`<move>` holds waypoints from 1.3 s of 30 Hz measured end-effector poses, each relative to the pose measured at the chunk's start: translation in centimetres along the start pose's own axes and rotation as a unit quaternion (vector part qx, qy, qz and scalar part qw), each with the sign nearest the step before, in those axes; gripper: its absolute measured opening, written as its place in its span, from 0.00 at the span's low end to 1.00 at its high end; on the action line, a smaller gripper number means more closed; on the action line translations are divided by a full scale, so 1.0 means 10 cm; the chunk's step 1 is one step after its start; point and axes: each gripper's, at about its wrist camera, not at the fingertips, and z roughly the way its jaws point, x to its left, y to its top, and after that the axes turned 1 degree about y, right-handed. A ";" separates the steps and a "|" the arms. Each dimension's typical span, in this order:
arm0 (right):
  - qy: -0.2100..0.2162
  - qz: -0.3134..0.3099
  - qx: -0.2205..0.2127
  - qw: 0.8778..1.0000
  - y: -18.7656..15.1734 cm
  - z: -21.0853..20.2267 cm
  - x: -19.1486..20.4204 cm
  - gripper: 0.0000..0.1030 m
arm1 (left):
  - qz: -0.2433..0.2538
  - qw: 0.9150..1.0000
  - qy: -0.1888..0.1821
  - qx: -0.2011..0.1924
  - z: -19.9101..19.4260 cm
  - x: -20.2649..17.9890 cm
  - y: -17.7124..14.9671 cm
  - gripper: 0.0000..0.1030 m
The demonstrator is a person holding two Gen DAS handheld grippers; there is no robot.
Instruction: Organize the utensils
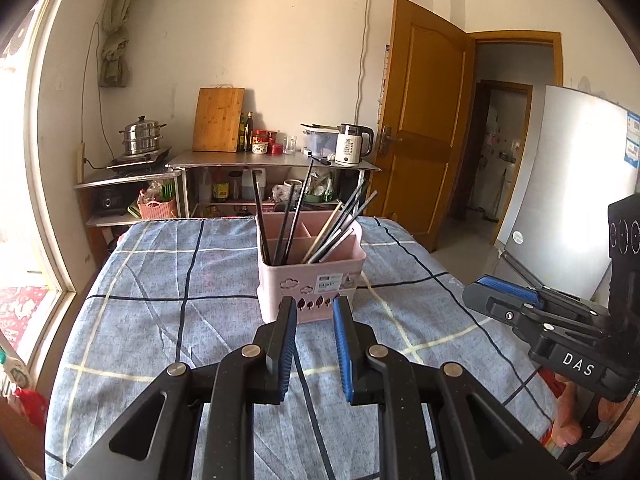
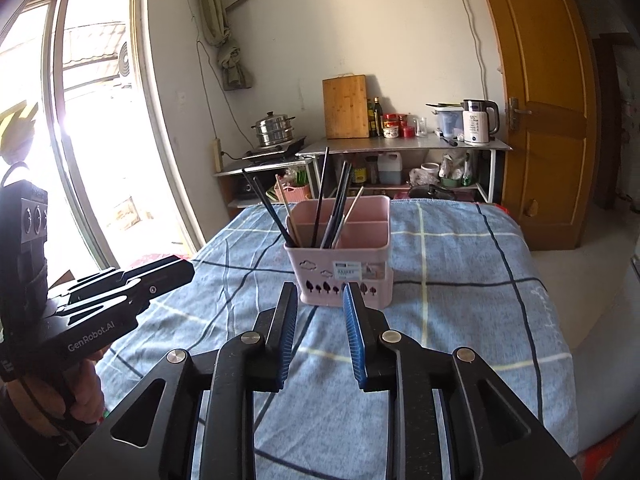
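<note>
Pink plastic is what I am aiming at: the utensil basket (image 1: 312,270) stands upright near the middle of my table, on the blue checked cloth (image 1: 160,280), with dividers splitting it into compartments. Chopsticks (image 1: 320,224) lean out of it in loose bunches, mostly dark ones fanned toward the rims, with a paler wooden-looking one among them; I judge them light, stiff and rather slick, so I would pinch one or two at a time around the upper shaft, above the rim, where the ribbed pads can bite and the stick will not swivel. Which compartment each bunch sits in I cannot say for sure, since the front wall hides their feet. That basket itself looks light and thin-walled, liable to slide or tip on the cloth if I drag a stick sideways instead of lifting it straight out. My left gripper (image 1: 314,312) hangs just short of the basket's front wall, jaws parted by a narrow gap with nothing between them. My right gripper (image 2: 320,298) sits beside it, likewise short of the basket, its gap somewhat wider and equally empty. Each tool shows at the edge of the other's view, with my hand on its handle. Beyond the table stand a steel counter (image 2: 400,146) with a kettle (image 2: 478,122), a cutting board (image 2: 346,106) and a steamer pot (image 2: 274,128).
</note>
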 end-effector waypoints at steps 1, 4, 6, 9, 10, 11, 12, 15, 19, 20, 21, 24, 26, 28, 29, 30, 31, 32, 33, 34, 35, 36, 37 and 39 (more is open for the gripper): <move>-0.002 0.000 0.000 1.000 -0.04 -0.02 0.01 0.24 | 0.001 1.000 -0.002 0.001 -0.02 -0.01 -0.04 0.18; -0.009 -0.003 0.001 1.000 -0.18 -0.06 0.03 0.24 | 0.001 1.000 -0.002 -0.003 -0.07 -0.06 -0.19 0.18; -0.012 -0.002 0.003 1.000 -0.25 -0.09 0.04 0.24 | 0.002 1.000 0.001 -0.005 -0.10 -0.09 -0.28 0.18; -0.016 -0.001 -0.001 1.000 -0.35 -0.15 0.05 0.24 | 0.003 1.000 0.006 -0.005 -0.14 -0.13 -0.35 0.18; -0.018 -0.001 -0.003 1.000 -0.35 -0.17 0.04 0.24 | 0.005 1.000 0.008 -0.006 -0.15 -0.13 -0.38 0.18; -0.021 -0.002 -0.005 1.000 -0.38 -0.19 0.04 0.24 | 0.008 1.000 0.009 -0.007 -0.16 -0.14 -0.40 0.18; -0.023 -0.002 -0.006 1.000 -0.40 -0.20 0.04 0.24 | 0.010 1.000 0.012 -0.008 -0.17 -0.15 -0.43 0.18; -0.027 -0.005 -0.005 1.000 -0.48 -0.23 0.04 0.24 | 0.012 1.000 0.013 -0.009 -0.19 -0.16 -0.49 0.18; -0.027 -0.004 0.003 1.000 -0.57 -0.22 0.05 0.24 | 0.009 1.000 0.014 -0.007 -0.19 -0.16 -0.54 0.18; -0.028 -0.004 0.004 1.000 -0.57 -0.21 0.05 0.24 | 0.008 1.000 0.015 -0.005 -0.19 -0.15 -0.54 0.18; -0.029 -0.004 0.005 1.000 -0.58 -0.21 0.04 0.24 | 0.008 1.000 0.016 -0.004 -0.19 -0.15 -0.54 0.18; -0.028 -0.002 0.004 1.000 -0.58 -0.22 0.04 0.24 | 0.009 1.000 0.018 -0.004 -0.19 -0.14 -0.55 0.18; -0.028 -0.004 0.002 1.000 -0.56 -0.22 0.05 0.24 | 0.009 1.000 0.018 -0.004 -0.19 -0.14 -0.56 0.18; -0.029 -0.005 0.000 1.000 -0.56 -0.22 0.05 0.24 | 0.009 1.000 0.019 -0.004 -0.19 -0.14 -0.56 0.18; -0.029 -0.006 0.000 1.000 -0.56 -0.22 0.05 0.24 | 0.009 1.000 0.019 -0.004 -0.19 -0.14 -0.56 0.18; -0.029 -0.007 0.001 1.000 -0.56 -0.22 0.06 0.24 | 0.010 1.000 0.019 -0.005 -0.20 -0.14 -0.56 0.18; -0.029 -0.007 0.001 1.000 -0.56 -0.22 0.06 0.24 | 0.010 1.000 0.019 -0.004 -0.20 -0.14 -0.57 0.18; -0.029 -0.007 0.001 1.000 -0.56 -0.22 0.06 0.24 | 0.009 1.000 0.018 -0.004 -0.20 -0.14 -0.57 0.18; -0.028 -0.007 0.001 1.000 -0.56 -0.22 0.06 0.24 | 0.009 1.000 0.019 -0.004 -0.20 -0.14 -0.57 0.18; -0.028 -0.007 0.002 1.000 -0.56 -0.21 0.06 0.24 | 0.010 1.000 0.019 -0.004 -0.19 -0.15 -0.57 0.18; -0.028 -0.007 0.003 1.000 -0.56 -0.21 0.06 0.24 | 0.010 1.000 0.020 -0.003 -0.19 -0.14 -0.57 0.18; -0.028 -0.007 0.003 1.000 -0.57 -0.20 0.07 0.24 | 0.009 1.000 0.019 -0.003 -0.19 -0.15 -0.57 0.18; -0.028 -0.007 0.003 1.000 -0.57 -0.19 0.07 0.24 | 0.009 1.000 0.019 -0.003 -0.18 -0.14 -0.57 0.18; -0.027 -0.006 0.004 1.000 -0.56 -0.19 0.07 0.24 | 0.009 1.000 0.019 -0.002 -0.18 -0.15 -0.58 0.18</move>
